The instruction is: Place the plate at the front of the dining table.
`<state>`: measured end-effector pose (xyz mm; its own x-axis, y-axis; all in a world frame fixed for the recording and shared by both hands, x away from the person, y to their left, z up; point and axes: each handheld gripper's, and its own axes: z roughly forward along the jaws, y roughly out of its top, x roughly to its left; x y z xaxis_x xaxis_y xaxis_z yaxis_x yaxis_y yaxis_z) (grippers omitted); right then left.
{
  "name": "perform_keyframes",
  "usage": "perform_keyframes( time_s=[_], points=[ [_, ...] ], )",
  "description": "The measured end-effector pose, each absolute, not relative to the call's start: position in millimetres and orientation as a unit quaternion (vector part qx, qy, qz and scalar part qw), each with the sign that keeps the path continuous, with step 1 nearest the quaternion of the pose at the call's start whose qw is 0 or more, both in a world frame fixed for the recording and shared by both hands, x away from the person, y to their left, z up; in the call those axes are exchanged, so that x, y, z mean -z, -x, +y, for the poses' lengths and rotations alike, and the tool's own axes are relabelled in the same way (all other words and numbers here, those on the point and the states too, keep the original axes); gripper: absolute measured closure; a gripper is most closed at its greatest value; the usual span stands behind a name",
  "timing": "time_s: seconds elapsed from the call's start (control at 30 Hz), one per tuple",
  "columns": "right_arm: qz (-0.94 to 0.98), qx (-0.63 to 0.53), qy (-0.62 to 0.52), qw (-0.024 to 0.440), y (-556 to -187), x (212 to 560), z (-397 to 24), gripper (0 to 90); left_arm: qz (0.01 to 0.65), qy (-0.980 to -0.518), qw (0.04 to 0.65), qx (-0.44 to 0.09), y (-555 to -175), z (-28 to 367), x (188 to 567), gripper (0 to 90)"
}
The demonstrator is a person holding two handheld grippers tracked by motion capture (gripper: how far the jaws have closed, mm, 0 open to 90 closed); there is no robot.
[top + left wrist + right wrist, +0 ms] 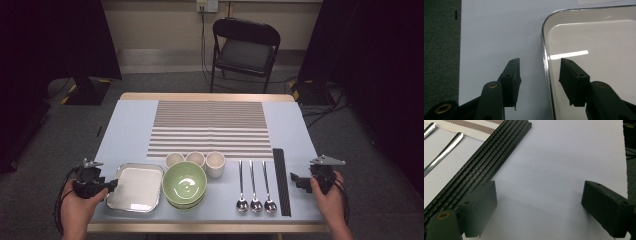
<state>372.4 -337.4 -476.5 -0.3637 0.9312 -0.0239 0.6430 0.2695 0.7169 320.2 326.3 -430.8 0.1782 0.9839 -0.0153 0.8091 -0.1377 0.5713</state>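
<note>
My left gripper (112, 185) lies at the table's front left, held by a hand, its jaws pointing right at a square steel tray (134, 189). In the left gripper view its jaws (539, 65) straddle the tray's left rim (545, 50), one pad outside over the cloth and one over the tray's floor, with a gap on each side. My right gripper (296, 179) rests at the front right, just right of a bundle of black chopsticks (281, 180). Its jaws (539, 187) stand wide open over bare cloth, and the chopsticks (486, 162) run beside its left pad.
A green bowl (184, 182) sits right of the tray, with three small cups (195, 158) behind it. Three spoons (253, 185) lie left of the chopsticks. A striped placemat (210, 129) covers the table's far half. A folding chair (245, 47) stands beyond the table.
</note>
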Motion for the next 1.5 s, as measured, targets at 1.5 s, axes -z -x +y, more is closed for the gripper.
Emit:
perform_keyframes(
  time_s=[1.5],
  points=[
    [0.763,-0.315,-0.517,0.227,-372.6,476.5,-337.4,12.0,0.651,-0.716,0.211,-0.141,-324.9,320.2,424.7,85.7]
  ],
)
